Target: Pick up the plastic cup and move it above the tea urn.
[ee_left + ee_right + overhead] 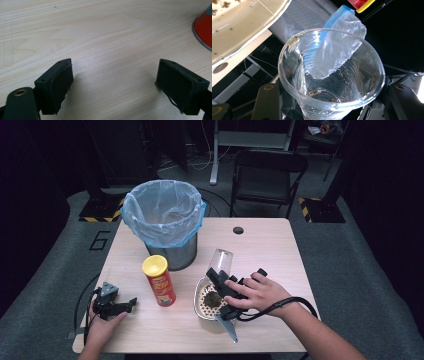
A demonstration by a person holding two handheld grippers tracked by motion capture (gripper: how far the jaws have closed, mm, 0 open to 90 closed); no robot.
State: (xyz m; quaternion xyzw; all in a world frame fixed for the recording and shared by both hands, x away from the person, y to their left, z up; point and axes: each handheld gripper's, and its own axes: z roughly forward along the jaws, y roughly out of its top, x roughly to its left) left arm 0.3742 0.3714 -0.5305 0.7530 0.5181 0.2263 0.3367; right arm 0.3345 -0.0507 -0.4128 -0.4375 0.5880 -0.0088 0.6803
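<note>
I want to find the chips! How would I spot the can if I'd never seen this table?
Look first for the big metal bin with the blue bag at the back of the wooden table. The can stands upright just in front of it. It is the only tall red tube with a yellow lid.

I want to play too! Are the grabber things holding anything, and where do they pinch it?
The right gripper holds the clear plastic cup, pinched low on its sides, near the bottom. The left gripper is open over bare table and holds nothing.
</note>
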